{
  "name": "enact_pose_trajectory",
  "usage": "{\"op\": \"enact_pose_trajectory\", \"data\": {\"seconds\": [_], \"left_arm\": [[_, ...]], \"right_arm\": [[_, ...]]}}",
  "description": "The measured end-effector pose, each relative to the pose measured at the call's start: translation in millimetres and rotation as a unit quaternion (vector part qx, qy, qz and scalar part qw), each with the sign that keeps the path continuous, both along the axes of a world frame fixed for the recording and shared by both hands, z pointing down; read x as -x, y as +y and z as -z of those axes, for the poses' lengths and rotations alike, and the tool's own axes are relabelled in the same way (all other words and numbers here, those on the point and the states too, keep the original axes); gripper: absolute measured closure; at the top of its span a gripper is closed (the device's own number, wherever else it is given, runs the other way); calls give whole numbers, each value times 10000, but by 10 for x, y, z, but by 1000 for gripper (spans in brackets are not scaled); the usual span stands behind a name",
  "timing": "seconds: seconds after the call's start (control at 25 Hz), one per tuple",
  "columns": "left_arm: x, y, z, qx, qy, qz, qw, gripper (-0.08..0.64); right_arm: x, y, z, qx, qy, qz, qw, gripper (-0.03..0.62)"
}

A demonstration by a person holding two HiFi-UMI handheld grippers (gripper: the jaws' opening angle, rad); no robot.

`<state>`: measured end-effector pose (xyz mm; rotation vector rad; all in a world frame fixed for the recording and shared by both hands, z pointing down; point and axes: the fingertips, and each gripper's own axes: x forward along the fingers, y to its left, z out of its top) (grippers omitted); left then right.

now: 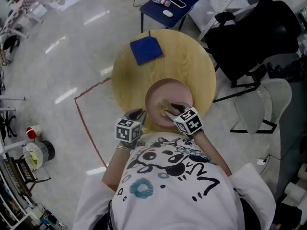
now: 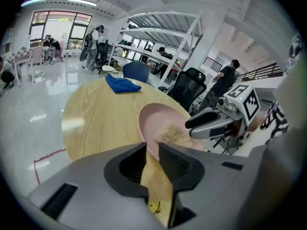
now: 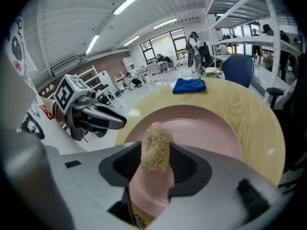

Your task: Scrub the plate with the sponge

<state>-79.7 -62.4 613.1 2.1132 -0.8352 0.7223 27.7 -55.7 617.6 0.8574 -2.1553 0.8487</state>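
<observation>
1. The left gripper (image 2: 152,146) sits at the near-left edge of the surface (image 1: 182,61). Its fingers (image 2: 175,164) are drawn close, with only a narrow gap between them. The near-left rim of the plate (image 1: 168,89) fills that gap, so they look clamped on it as a brace.
2. A blue cloth (image 1: 146,50) lies flat towards the far-left edge of the surface. It is well apart from the plate and from both grippers.
3. The pink plate rests just inside the near edge of the surface, right in front of the person. Its far half is bare and nothing stands on it.
4. The sponge (image 3: 156,145), tan and fibrous, is on the plate's near half. It stands on edge, upright, with its thin side across the gap and its broad faces turned to the pads.
5. The right gripper (image 1: 173,111) reaches in over the plate's near-right rim. Its fingers (image 3: 184,164) are set wide apart, yet the sponge fills the space and touches both pads. I take that as a grip on the sponge.
6. The coming move turns on where the plate lies from the right fingers. From them, the open plate runs straight ahead towards the far edge of the surface. The sponge's lower edge already meets the plate at the near end. A scrubbing stroke would therefore push forward along that line, away from the person. The right hand is the one on the sponge, and the left is nearer the rim it steadies.
</observation>
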Motion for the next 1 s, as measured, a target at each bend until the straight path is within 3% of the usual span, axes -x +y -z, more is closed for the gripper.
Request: {"op": "enact_pose_trajectory", "data": {"seconds": [0.08,0.2,0.32,0.44,0.64,0.88,1.0], "left_arm": [[-43,1,-75,153,-16,-215,9997,418],[-107,33,-180,303,-49,-584,9978,414],[-124,27,-272,315,-138,-656,9973,416],[-152,45,-351,423,-164,-552,9974,417],[-159,36,-366,462,-259,-512,9973,417],[-167,65,-363,482,-485,-443,9967,426],[-170,51,-352,386,-625,-545,9958,425]], "right_arm": [[-1,-7,-97,58,158,-104,9998,413],[50,-41,-247,78,323,-176,9993,413],[192,-112,-286,-117,301,-49,9995,413],[284,-116,-310,-237,398,286,9985,417],[352,-154,-321,16,580,791,9952,468],[453,-178,-319,-16,1121,1774,9777,491],[459,-360,-308,-117,1165,1897,9748,491]]}}
